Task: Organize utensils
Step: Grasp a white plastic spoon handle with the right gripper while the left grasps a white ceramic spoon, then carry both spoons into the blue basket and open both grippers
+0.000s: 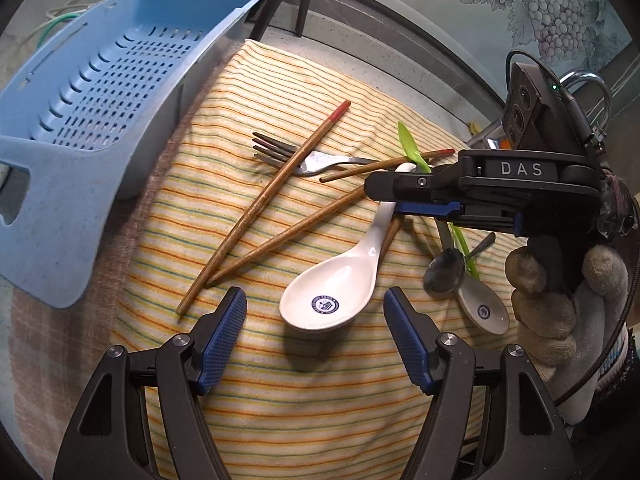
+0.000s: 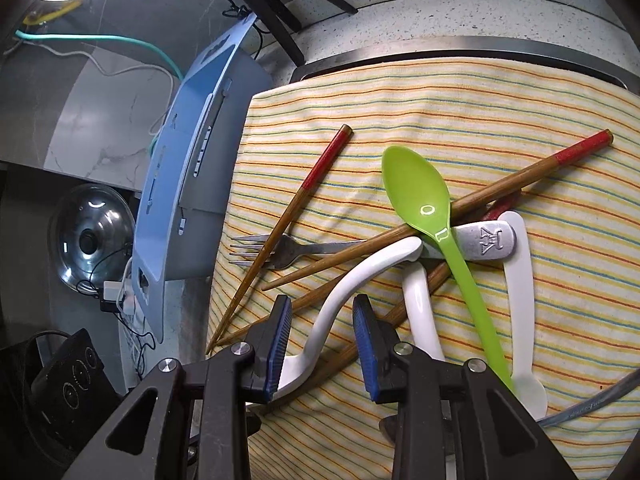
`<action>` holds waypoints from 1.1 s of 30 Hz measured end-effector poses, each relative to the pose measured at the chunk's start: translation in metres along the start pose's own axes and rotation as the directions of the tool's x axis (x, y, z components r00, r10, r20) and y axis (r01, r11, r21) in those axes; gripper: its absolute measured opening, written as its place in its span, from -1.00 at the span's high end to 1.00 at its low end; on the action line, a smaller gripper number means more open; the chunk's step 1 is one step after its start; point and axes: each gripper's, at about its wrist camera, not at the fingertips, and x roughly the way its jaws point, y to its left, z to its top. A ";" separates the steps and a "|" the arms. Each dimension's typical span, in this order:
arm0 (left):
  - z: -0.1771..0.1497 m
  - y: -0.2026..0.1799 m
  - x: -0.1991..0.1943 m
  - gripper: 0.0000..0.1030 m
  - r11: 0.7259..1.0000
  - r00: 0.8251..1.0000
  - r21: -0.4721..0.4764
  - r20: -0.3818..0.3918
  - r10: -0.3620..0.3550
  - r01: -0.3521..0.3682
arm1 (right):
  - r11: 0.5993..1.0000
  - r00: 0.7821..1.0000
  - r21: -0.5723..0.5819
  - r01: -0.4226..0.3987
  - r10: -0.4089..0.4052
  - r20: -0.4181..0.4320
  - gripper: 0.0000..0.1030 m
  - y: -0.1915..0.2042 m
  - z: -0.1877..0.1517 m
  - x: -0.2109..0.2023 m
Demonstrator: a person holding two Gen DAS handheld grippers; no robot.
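White ceramic spoon (image 2: 340,304) handle lying between right gripper (image 2: 322,344) jaws, parted, not clamping, left gripper (image 1: 316,336) gaping wide, hovering above bowl.

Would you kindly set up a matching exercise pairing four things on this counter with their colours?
Things:
1. basket
2. plastic spoon
3. soup spoon
4. chopstick tip

Colours:
A. red
B. white
C. light blue
D. lime green

Pairs: 1-C, 2-D, 3-B, 4-A
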 end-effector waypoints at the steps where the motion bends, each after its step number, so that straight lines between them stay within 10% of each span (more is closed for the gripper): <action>1: 0.000 -0.002 0.001 -0.34 1.000 1.000 0.005 0.002 0.001 -0.001 | 1.000 1.000 0.000 0.001 -0.001 -0.002 0.44 0.000 0.000 0.001; 15: 0.001 -0.002 0.007 0.08 1.000 1.000 0.016 0.014 -0.021 0.021 | 1.000 1.000 -0.005 0.010 -0.010 -0.013 0.70 0.004 0.000 0.005; 33: -0.023 -0.001 -0.024 0.11 1.000 0.997 0.024 0.081 -0.018 0.016 | 0.998 0.998 -0.010 -0.055 0.055 0.000 0.81 0.018 -0.015 -0.009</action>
